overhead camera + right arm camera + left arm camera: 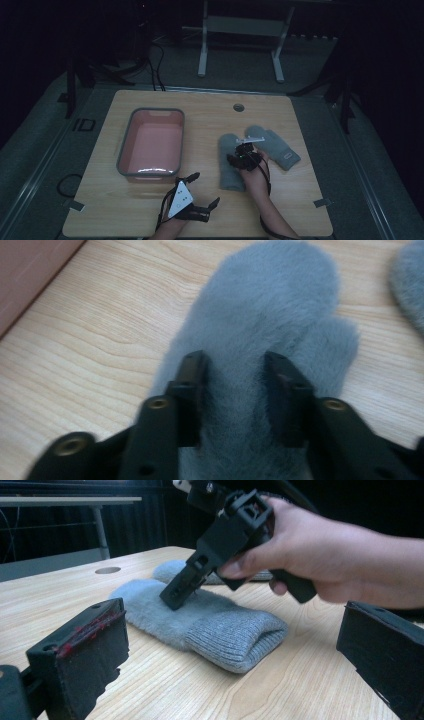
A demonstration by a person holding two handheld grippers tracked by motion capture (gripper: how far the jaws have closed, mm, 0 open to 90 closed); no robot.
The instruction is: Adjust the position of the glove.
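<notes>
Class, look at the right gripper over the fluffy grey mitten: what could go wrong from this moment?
1. The right gripper has its fingers apart, tips in the fur of the near fluffy grey knitted mitten; closing may pinch fur alone, so it slips.
2. The second grey mitten lies close by and could be dragged.
3. The pink plastic tub with grey rim sits across the wooden table; the limp mitten may sag on the way.

Light wooden table; on it a grey-rimmed pink tub and two grey mittens.
</notes>
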